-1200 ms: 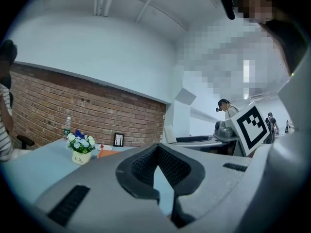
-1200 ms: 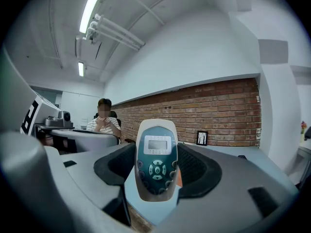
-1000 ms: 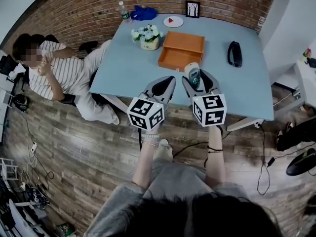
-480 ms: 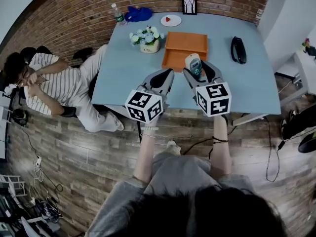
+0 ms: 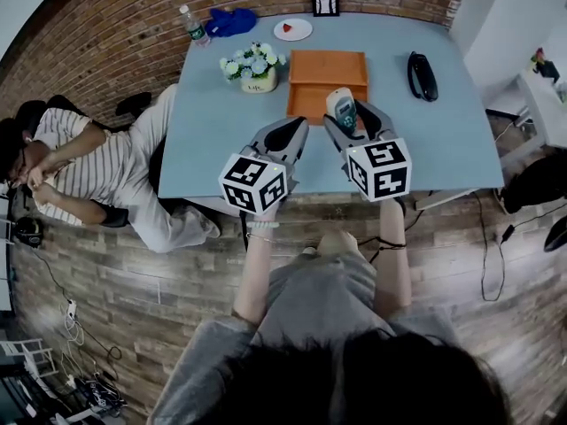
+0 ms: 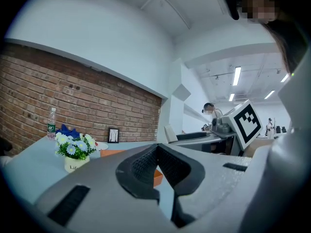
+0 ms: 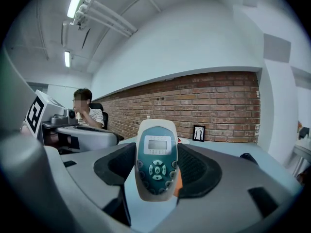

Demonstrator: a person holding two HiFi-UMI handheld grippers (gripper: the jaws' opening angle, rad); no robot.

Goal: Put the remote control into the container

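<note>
The remote control (image 5: 341, 109) is white with a teal face, a small screen and buttons. My right gripper (image 5: 348, 118) is shut on it and holds it upright above the blue table (image 5: 213, 140). In the right gripper view the remote control (image 7: 156, 159) fills the space between the dark pads. The orange container (image 5: 326, 76), an open shallow box, lies just beyond it; the remote's top overlaps the box's near edge in the head view. My left gripper (image 5: 295, 129) hovers beside the right one, its jaws shut with nothing between them (image 6: 156, 152).
A flower pot (image 5: 252, 67) stands left of the container. A black handset (image 5: 422, 75) lies to its right. A plate (image 5: 292, 29), a picture frame (image 5: 324, 0), a bottle (image 5: 190, 25) and a blue cloth (image 5: 229, 20) line the far edge. A person (image 5: 89, 166) sits at the table's left.
Both grippers have moved forward over the table toward the orange container, the remote still held in the right one. The remote's top now overlaps the box's near edge.
</note>
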